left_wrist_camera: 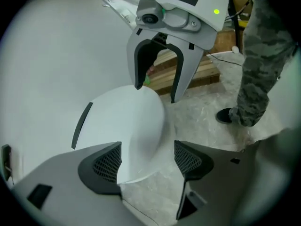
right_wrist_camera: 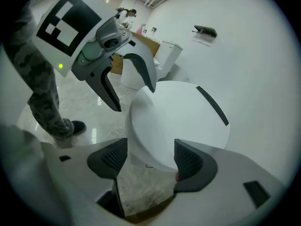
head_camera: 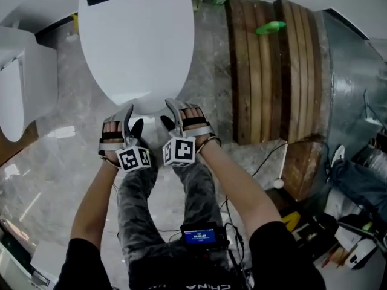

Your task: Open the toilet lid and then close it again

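Note:
The white toilet lid [head_camera: 136,41] lies down flat on the bowl, seen from above, with a black bar near its hinge end. My left gripper [head_camera: 133,121] and right gripper [head_camera: 167,115] hang side by side just in front of the lid's front edge. In the left gripper view the jaws of the left gripper [left_wrist_camera: 146,159] stand wide apart, with the lid's [left_wrist_camera: 127,126] front rim showing between them, untouched. The right gripper [right_wrist_camera: 146,157] is likewise open around the rim of the lid [right_wrist_camera: 178,117], pads apart from it.
A wooden pallet [head_camera: 272,71] stands right of the toilet, with green bottles [head_camera: 270,26] on and behind it. Another white toilet [head_camera: 15,83] is at the left edge. A cable [head_camera: 266,159] runs over the marble floor. My camouflage-trousered legs [head_camera: 139,204] are below the grippers.

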Tool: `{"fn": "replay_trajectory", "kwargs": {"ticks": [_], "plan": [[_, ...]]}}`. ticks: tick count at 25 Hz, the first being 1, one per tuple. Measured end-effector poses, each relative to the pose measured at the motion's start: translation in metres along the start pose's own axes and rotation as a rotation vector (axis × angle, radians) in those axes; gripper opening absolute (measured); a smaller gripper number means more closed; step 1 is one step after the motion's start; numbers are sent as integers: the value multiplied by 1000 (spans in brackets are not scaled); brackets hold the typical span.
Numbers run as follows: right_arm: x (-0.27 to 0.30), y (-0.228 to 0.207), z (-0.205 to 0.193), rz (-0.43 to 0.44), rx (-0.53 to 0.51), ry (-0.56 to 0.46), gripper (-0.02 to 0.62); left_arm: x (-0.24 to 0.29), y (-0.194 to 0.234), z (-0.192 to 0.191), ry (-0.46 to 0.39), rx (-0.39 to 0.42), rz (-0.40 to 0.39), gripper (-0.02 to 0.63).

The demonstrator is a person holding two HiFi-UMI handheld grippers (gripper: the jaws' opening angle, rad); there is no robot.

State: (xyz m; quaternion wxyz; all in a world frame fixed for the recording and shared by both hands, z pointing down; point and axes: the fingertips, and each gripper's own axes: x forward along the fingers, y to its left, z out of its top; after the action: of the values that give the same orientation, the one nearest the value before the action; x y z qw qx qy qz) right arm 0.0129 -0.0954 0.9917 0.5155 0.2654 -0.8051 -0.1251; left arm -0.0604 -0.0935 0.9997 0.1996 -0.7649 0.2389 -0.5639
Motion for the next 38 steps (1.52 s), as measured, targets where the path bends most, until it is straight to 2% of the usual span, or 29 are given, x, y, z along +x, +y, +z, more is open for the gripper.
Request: {"fn": "replay_trajectory", "kwargs": {"ticks": [4, 9, 12, 15, 25, 29, 33, 38], "plan": [[26, 6, -8, -97, -112, -25, 308, 25, -7, -14, 25, 0, 66, 350], [41, 6, -11, -178, -160, -52, 331, 39, -3, -18, 14, 22, 150, 353], [47, 8, -14, -228, -223, -19, 336, 39, -4, -18, 8, 18, 155, 353], [47, 8, -15, -214, -217, 17, 339, 39, -4, -16, 8, 17, 131, 354], [7, -9, 7, -152, -181, -13, 341, -1, 18, -4, -36, -6, 125, 354], [-32, -29, 29, -148, -165, -30, 339, -41, 40, 9, -66, -13, 131, 350], [-69, -62, 49, -181, -220, -23, 341, -77, 74, 23, -86, -13, 156, 348], [-118, -98, 83, -190, -230, -50, 339, -129, 119, 40, -97, -21, 191, 340]]}}
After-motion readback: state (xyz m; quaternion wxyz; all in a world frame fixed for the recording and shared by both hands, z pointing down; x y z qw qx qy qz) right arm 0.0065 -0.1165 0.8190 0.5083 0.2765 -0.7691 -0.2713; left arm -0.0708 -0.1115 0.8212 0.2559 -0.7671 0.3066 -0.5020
